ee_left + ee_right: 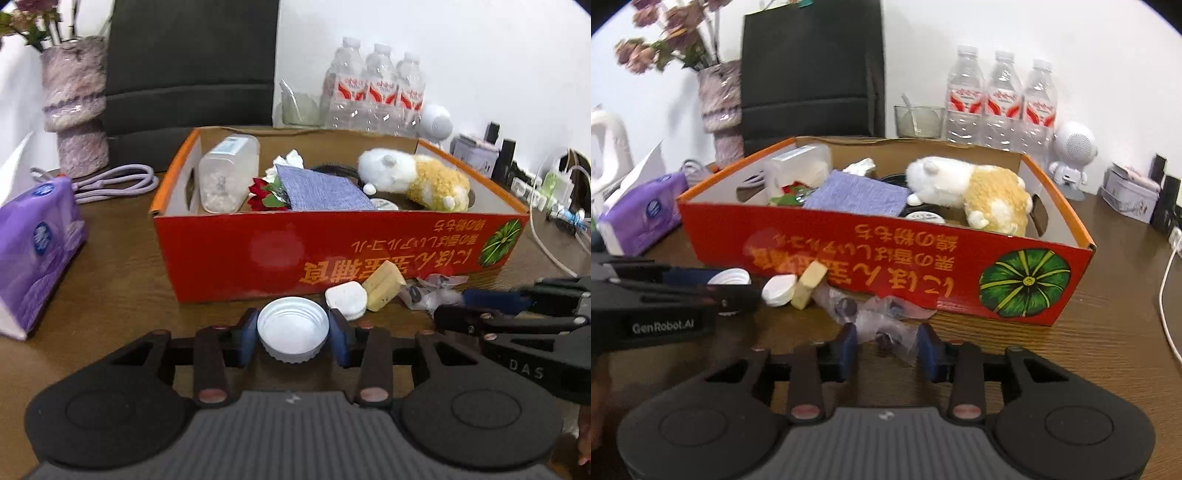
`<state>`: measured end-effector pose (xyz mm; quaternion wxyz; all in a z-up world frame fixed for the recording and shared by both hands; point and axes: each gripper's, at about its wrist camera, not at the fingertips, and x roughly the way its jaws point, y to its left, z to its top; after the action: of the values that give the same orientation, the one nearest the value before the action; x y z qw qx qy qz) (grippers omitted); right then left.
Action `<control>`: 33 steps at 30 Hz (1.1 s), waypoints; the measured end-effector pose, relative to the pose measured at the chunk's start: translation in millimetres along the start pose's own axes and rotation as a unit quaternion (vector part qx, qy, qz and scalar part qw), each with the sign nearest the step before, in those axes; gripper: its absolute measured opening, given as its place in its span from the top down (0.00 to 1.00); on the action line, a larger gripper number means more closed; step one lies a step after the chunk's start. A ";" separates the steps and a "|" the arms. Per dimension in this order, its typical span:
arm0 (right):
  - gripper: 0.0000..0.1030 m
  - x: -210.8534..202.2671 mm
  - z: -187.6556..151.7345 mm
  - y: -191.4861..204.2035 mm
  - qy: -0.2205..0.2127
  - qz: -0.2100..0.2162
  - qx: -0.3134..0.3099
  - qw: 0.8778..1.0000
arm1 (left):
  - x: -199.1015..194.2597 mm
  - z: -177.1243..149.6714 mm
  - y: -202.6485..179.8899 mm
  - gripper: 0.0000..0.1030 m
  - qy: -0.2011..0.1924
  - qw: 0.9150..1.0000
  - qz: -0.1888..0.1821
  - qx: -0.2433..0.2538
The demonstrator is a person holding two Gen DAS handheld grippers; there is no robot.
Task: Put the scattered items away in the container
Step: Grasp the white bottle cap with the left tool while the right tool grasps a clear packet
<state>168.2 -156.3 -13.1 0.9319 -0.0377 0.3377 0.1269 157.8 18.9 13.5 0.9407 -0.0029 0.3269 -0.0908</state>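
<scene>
Your left gripper clamps the white jar lid beside the red box; your right gripper closes on the crumpled clear wrapper at the box's front wall.

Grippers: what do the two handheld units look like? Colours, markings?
Both the left gripper and right gripper are matte black with two round housings, a ribbed grey centre plate, copper-coloured pivot pins and blue finger pads. Side lettering reads "GenRobot.AI" on the left, "DAS" on the right.
</scene>
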 end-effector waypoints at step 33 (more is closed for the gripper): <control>0.80 -225.6 -131.2 20.8 -0.130 0.049 0.029 0.990 | -221.0 -125.2 -95.8 0.60 -0.126 0.992 0.017 0.024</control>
<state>-85.5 -204.3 30.5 0.9613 0.0232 0.2183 0.1665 -105.6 -30.4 57.1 0.9756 0.0135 0.2033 -0.0813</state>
